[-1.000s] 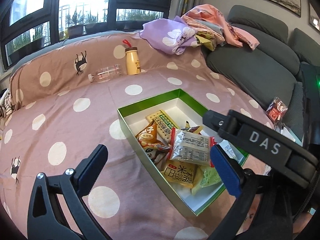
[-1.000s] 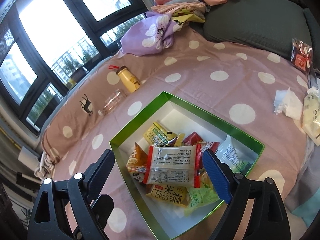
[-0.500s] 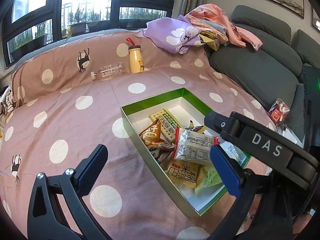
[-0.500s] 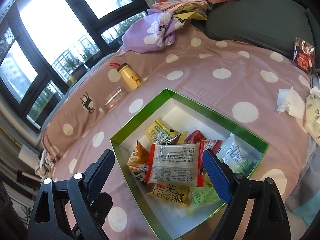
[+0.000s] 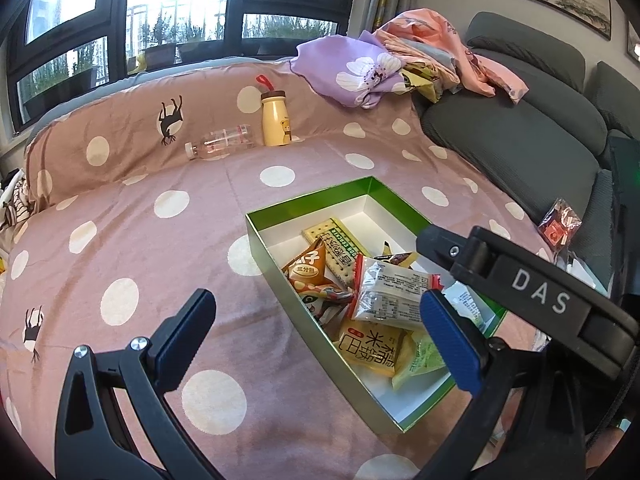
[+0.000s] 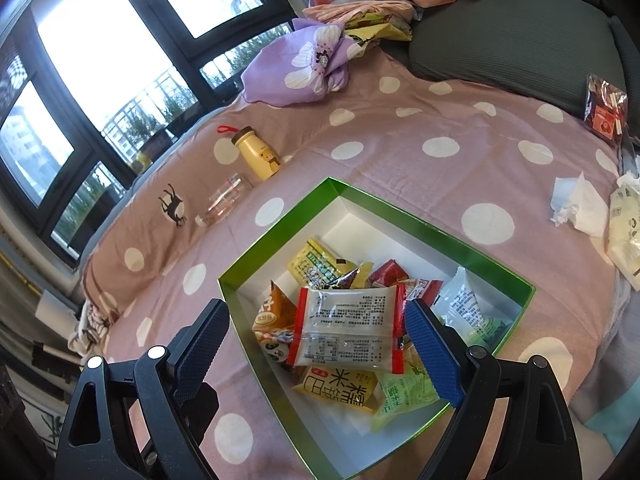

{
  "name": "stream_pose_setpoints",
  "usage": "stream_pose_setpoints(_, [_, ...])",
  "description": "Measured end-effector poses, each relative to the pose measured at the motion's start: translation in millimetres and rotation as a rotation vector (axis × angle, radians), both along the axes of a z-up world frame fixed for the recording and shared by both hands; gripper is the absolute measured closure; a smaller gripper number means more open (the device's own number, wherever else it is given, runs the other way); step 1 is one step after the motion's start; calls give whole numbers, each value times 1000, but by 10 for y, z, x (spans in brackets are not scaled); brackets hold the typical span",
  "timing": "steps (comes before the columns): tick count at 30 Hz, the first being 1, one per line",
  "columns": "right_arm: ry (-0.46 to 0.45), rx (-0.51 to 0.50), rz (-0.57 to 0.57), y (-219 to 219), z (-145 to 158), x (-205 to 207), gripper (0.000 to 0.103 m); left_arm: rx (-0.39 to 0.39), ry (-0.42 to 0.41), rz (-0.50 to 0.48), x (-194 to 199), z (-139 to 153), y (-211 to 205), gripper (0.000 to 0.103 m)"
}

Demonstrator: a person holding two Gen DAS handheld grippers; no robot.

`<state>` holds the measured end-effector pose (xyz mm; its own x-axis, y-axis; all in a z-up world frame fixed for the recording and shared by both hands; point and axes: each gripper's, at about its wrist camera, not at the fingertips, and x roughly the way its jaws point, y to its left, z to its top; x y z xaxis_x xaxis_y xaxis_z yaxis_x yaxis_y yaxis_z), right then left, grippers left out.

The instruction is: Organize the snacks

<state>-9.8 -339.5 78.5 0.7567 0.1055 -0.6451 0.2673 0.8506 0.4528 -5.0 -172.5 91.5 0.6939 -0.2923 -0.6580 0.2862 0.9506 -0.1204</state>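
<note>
Both grippers have lifted a little higher above the box than a second ago, the view of the bedspread widening while the snacks lie as they did; the left gripper hangs with its fingers spread wide and nothing between them, and the right gripper is likewise wide open and empty, poised over the green box. The box, white inside, sits on a pink polka-dot bedspread toward the near right; on top of its heap lies a clear packet with red ends, printed label up, beside an orange triangular pack, a yellow cracker pack and a yellow rice-snack pack. At the far edge a yellow bottle stands upright next to a clear bottle lying on its side.
</note>
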Motion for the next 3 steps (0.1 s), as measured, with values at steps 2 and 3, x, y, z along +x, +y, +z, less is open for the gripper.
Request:
stream_pose_setpoints(2, [1, -1, -2, -4, -2, 1, 13, 3, 0, 4, 4, 0, 7, 1])
stream_pose_setpoints(3, [2, -2, -3, -7, -4, 1, 13, 3, 2, 4, 6, -3, 12, 1])
